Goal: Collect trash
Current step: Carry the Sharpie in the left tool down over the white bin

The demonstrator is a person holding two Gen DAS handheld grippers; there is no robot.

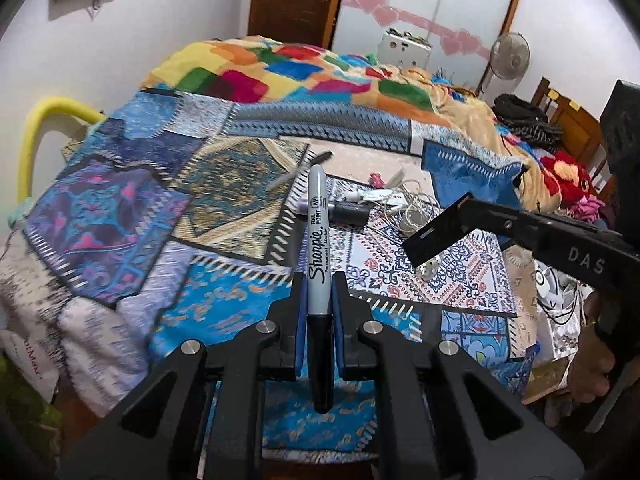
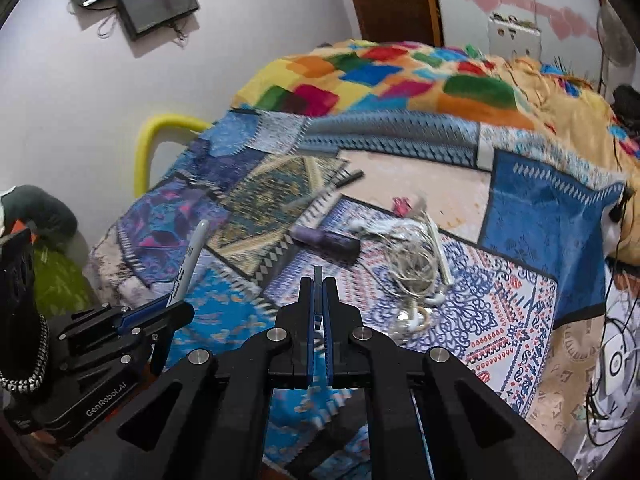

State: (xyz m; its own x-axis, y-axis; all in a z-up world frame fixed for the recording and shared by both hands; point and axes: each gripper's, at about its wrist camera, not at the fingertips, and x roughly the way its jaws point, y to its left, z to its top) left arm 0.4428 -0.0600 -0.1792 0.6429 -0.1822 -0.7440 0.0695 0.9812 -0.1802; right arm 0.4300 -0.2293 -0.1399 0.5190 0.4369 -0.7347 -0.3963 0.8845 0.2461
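The left gripper (image 1: pixel 319 300) is clamped on a grey-barrelled, black-capped marker (image 1: pixel 319 240) printed "Sharpie Fine Point Permanent Marker", held upright above the near edge of the patchwork-covered bed (image 1: pixel 120 216). The right gripper (image 2: pixel 319 300), marked "DAS" on its side, pinches a thin dark flat piece (image 2: pixel 318 280). A purple cylinder (image 2: pixel 326 242) and tangled white cables (image 2: pixel 412 268) lie mid-bed.

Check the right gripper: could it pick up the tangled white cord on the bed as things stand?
Probably not yet. The right gripper is shut on a thin dark flat piece, so its fingers are occupied. The way itself looks free: the white cord lies uncovered on the bedspread, ahead and slightly right.
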